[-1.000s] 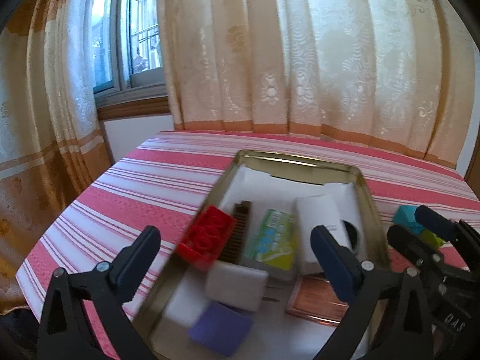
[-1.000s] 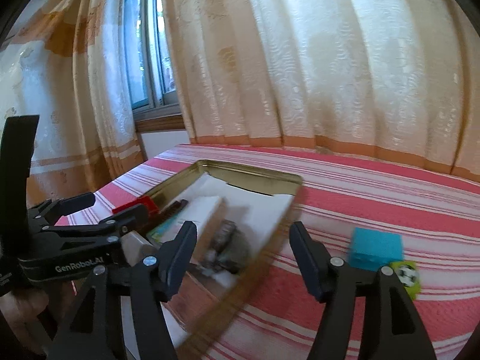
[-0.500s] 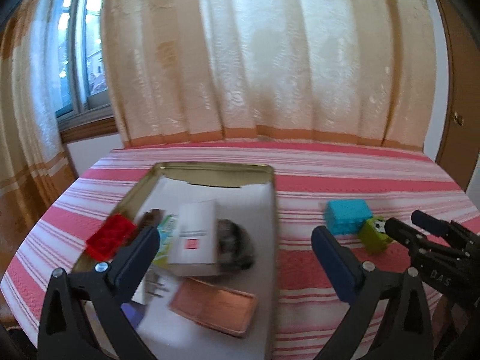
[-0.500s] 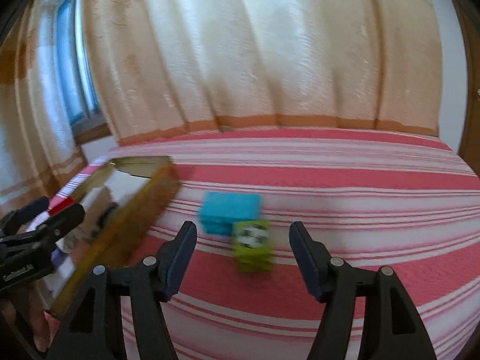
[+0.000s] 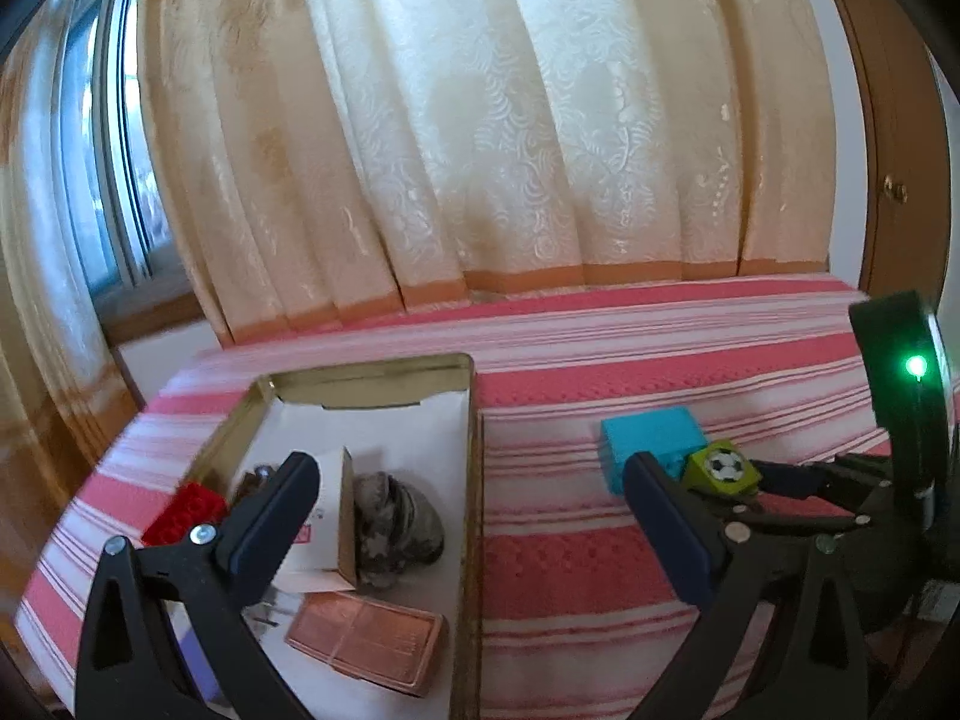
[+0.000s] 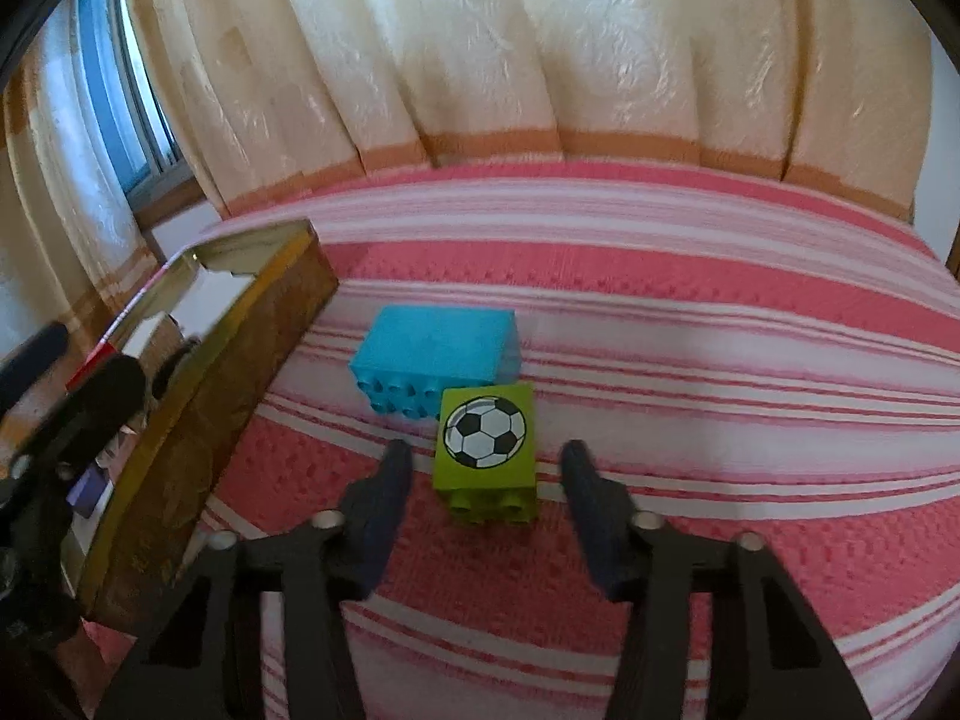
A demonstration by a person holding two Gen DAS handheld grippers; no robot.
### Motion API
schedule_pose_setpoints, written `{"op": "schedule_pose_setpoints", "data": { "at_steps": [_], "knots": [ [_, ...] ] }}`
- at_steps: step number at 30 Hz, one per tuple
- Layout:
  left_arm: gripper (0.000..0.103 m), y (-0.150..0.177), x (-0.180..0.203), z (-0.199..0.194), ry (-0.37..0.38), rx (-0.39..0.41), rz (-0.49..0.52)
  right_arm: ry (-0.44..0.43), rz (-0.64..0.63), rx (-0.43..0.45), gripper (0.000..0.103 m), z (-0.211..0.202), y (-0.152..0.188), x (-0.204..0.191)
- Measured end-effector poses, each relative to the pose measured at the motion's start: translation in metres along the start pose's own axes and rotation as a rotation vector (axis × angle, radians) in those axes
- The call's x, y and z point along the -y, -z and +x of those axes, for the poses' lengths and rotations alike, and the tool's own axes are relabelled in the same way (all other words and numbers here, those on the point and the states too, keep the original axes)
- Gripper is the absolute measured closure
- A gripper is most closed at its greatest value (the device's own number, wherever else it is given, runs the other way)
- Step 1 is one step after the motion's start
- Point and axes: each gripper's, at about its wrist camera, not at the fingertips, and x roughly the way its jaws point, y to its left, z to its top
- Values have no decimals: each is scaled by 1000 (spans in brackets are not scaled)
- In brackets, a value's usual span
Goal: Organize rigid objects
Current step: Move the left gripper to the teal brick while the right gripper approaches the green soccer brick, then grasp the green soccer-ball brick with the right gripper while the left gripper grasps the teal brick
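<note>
A shallow rectangular gold metal tin lined with white paper sits toward the left edge of the table under its woven red-and-white striped cloth. Inside lie one studded red plastic brick, one white cardboard box, one copper-coloured flat rectangular case. Two bricks rest outside, touching: one turquoise plastic brick and one lime-green plastic brick with a football print. The right gripper, jaws spread, has closed in to straddle the green brick since half a second ago. The left gripper hangs released, empty.
</note>
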Motion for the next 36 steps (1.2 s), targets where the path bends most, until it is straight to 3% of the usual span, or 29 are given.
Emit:
{"op": "schedule_pose_setpoints", "data": {
  "at_steps": [2,7,14,17,24,30,31,34,36],
  "knots": [
    [0,-1,2,5,-17,2,18,-16,5,3,66,0,0,2],
    [0,-7,-1,23,-65,-13,9,-30,23,30,69,-6,1,10],
    [0,-10,39,38,43,-66,46,38,94,79,69,-16,-3,42],
    [0,-12,60,57,119,-136,56,57,137,113,69,-22,-4,60],
    [0,-18,87,88,151,-214,49,125,142,183,69,-36,-3,69],
    [1,-17,101,111,148,-283,62,107,146,202,69,-39,-3,71],
    [4,-17,99,114,148,-296,45,101,148,205,69,-39,-3,71],
    [30,-16,94,118,179,-321,15,87,150,225,69,-42,-1,72],
    [31,-15,92,118,185,-322,5,73,150,247,69,-46,0,73]
  ]
}}
